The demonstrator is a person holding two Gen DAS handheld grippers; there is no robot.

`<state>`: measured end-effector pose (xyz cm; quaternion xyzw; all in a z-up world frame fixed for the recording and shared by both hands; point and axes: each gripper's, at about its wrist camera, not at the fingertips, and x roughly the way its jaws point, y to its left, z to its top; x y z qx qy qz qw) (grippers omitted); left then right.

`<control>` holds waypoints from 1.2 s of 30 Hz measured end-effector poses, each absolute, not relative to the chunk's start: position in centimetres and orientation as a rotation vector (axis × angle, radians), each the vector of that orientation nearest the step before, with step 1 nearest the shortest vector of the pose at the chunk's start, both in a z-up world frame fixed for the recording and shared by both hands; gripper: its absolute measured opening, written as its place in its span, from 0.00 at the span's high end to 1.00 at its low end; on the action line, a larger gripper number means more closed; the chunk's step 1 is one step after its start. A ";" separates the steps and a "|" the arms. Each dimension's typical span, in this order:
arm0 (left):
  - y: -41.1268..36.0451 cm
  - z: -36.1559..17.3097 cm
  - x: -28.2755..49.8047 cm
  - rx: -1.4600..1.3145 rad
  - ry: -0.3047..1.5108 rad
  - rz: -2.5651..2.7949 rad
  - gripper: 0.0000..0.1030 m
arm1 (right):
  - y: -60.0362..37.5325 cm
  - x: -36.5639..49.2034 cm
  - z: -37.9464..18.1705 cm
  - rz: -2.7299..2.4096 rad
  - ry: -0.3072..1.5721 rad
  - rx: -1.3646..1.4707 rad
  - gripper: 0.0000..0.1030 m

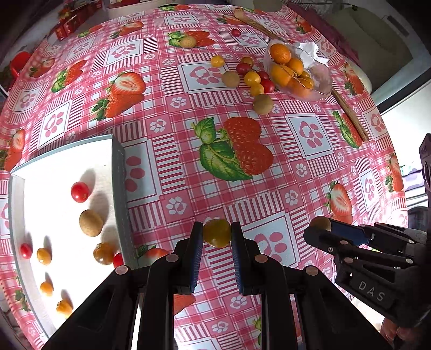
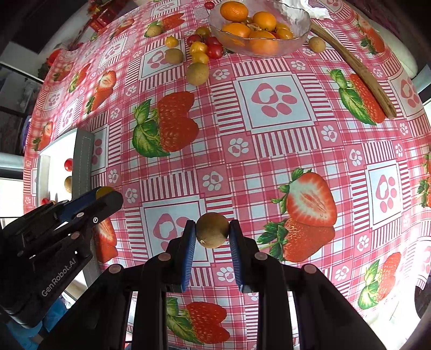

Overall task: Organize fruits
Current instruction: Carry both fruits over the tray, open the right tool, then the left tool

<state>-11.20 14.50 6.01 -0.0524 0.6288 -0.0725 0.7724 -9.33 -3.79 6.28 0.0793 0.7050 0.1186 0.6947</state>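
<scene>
- Your left hand-held gripper (image 1: 217,233) pinches a yellow cherry tomato (image 1: 217,233) above the desk (image 1: 167,113), just beside the white tray (image 1: 54,167).
- Your right hand-held gripper (image 2: 212,233) pinches a brown longan (image 2: 212,233) over the desk's middle.
- Tray holds cherry tomatoes and one longan (image 1: 90,223).
- Glass bowl (image 1: 320,80) of oranges sits toward the far edge, loose tomatoes and longans beside it.

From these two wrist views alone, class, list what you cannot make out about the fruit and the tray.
- White tray: its near corner is cut off by the left gripper in the left wrist view; in the right wrist view the tray wall hides most of it.
- Glass bowl: lower fruits are hidden under the oranges.
- Yellow tomato and brown fruit: the fingers cover their sides.
</scene>
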 end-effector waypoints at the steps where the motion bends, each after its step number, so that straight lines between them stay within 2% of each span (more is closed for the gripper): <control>1: 15.0 6.4 -11.5 -0.120 1.357 -0.152 0.78 | -3.7 -9.3 6.4 0.269 1.575 0.184 0.74; 8: 17.1 7.8 -12.2 -0.153 1.335 -0.111 0.78 | -4.4 -9.0 6.9 0.267 1.582 0.261 0.73; 17: 21.1 8.6 -14.7 -0.204 1.316 -0.032 0.78 | -3.0 -9.0 8.3 0.283 1.583 0.211 0.73; 30: 29.3 7.8 -20.4 -0.317 1.315 0.161 0.78 | 8.3 -9.7 10.6 0.507 1.564 0.106 0.73; 36: 30.6 6.3 -23.1 -0.352 1.340 0.190 0.78 | 13.5 -11.0 10.4 0.608 1.583 0.042 0.73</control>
